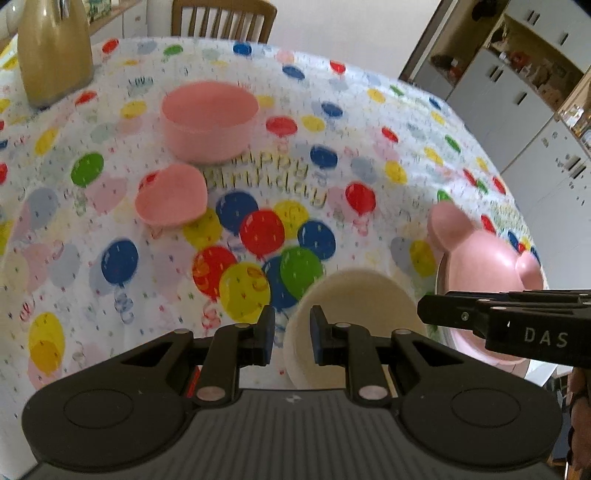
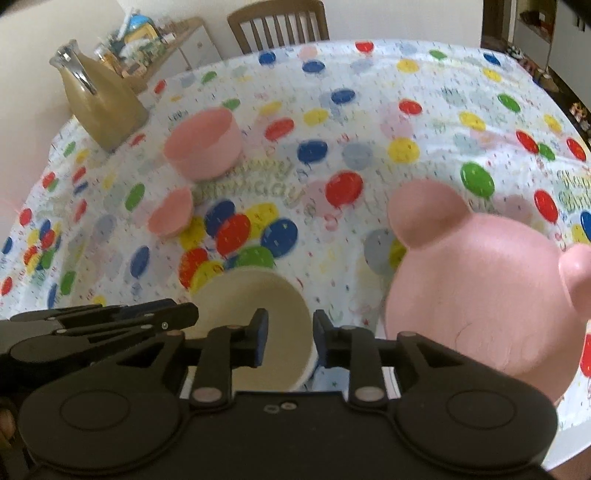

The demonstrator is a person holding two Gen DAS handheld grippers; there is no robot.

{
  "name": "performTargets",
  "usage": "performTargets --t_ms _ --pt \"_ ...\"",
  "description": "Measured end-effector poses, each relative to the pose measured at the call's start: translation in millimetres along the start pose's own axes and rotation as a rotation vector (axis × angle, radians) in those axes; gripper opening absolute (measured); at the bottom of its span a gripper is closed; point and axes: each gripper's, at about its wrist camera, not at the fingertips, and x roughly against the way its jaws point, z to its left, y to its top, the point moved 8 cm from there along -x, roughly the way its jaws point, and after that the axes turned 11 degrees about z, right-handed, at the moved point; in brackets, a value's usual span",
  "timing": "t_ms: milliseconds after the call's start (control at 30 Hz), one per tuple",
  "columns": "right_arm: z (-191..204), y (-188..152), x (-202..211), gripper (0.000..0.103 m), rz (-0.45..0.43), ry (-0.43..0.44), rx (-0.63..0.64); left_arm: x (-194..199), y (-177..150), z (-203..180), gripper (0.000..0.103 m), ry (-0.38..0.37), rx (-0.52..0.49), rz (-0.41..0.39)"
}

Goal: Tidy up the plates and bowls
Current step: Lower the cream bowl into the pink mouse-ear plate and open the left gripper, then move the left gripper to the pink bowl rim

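A cream bowl (image 1: 351, 325) (image 2: 258, 328) stands near the table's front edge. My left gripper (image 1: 292, 332) is open, its fingers straddling the bowl's left rim without clamping it. My right gripper (image 2: 290, 338) is open, its fingers astride the bowl's right rim. A pink bear-shaped plate (image 1: 487, 280) (image 2: 480, 302) lies to the right of the bowl. A large pink bowl (image 1: 208, 120) (image 2: 203, 142) stands farther back. A small pink bowl (image 1: 170, 201) (image 2: 171, 216) sits in front of it, tilted.
A balloon-print tablecloth (image 1: 258, 229) (image 2: 332, 155) covers the table. A jug of beige liquid (image 1: 55, 48) (image 2: 99, 99) stands at the back left. A wooden chair (image 1: 221, 18) (image 2: 277, 22) is behind the table. Cupboards (image 1: 517, 92) are to the right.
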Motion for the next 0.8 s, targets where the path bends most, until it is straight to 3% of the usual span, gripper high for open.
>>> performTargets --t_ms 167,267,367,533,567,600,667,800 --pt "14 17 14 0.035 -0.064 0.021 0.033 19 18 8 0.020 -0.005 -0.005 -0.072" --pt "23 29 21 0.036 -0.099 0.028 0.052 31 30 13 0.028 0.000 -0.005 -0.120" --pt "33 42 27 0.039 -0.135 0.034 0.073 41 43 22 0.030 0.006 0.000 -0.161" --pt "51 63 34 0.050 -0.197 0.039 0.103 53 61 38 0.031 0.017 0.005 -0.202" --pt "55 67 34 0.056 -0.210 0.042 0.109 55 65 41 0.035 0.018 0.005 -0.209" --pt "58 71 35 0.060 -0.219 0.041 0.111 57 69 44 0.047 0.020 0.005 -0.217" --pt "64 78 34 0.063 -0.235 0.035 0.112 62 75 49 0.060 0.036 0.006 -0.244" --pt "73 94 29 0.065 -0.249 0.037 0.109 67 90 59 0.061 0.050 -0.001 -0.263"
